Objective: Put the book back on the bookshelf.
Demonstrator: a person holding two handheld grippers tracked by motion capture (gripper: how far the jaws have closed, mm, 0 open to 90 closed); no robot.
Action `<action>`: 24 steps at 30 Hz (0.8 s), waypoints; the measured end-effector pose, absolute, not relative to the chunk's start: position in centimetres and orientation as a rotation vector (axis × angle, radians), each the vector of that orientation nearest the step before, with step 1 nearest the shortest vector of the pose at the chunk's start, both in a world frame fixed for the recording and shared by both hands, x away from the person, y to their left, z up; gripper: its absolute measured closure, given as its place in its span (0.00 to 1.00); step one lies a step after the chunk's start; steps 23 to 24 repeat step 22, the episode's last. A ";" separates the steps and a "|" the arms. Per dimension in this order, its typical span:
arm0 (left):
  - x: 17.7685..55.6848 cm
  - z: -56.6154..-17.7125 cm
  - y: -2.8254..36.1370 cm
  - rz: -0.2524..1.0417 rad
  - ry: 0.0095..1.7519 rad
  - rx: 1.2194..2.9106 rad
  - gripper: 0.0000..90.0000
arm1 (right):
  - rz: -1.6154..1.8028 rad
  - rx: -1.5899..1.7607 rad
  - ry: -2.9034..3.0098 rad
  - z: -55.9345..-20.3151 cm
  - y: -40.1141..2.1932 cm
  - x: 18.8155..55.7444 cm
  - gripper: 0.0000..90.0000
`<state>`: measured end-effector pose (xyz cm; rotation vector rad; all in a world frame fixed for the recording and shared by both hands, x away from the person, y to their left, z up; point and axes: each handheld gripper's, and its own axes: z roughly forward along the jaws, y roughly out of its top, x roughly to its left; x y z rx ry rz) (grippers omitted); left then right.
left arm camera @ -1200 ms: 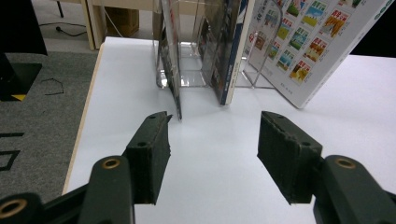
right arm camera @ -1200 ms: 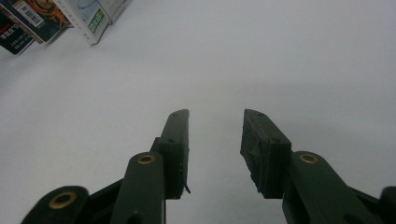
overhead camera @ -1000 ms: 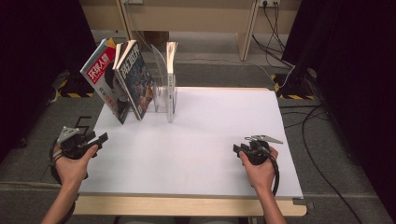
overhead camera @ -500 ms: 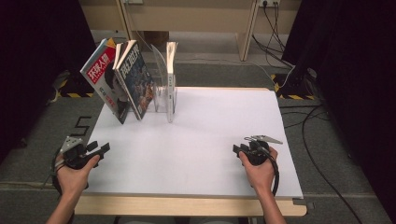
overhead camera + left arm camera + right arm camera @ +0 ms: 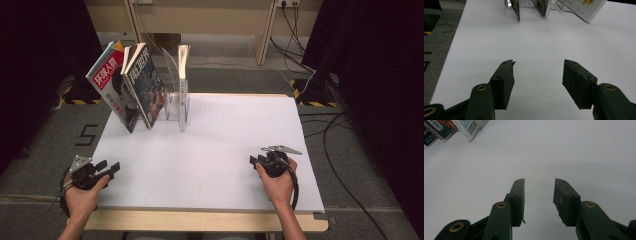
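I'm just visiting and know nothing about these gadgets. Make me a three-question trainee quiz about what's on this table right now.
1. True or false: the left gripper has a magazine between its jaws.
2. How many magazines stand in the clear rack? A) one B) three C) five
3. Fill in: the rack stands toward the table's far ____ corner, as the high view shows it.

Key
1. False. Both the left gripper and the right gripper have open jaws with nothing but bare white table between them.
2. B: the red-covered magazine, the blue-covered magazine and a thin one seen edge-on.
3. Left.
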<state>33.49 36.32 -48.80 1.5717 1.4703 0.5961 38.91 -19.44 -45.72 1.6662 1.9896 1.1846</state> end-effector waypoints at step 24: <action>32.8 -49.8 35.4 0.573 1.439 1.592 0.46 | 1.150 1.664 1.993 -46.2 -19.4 38.8 0.64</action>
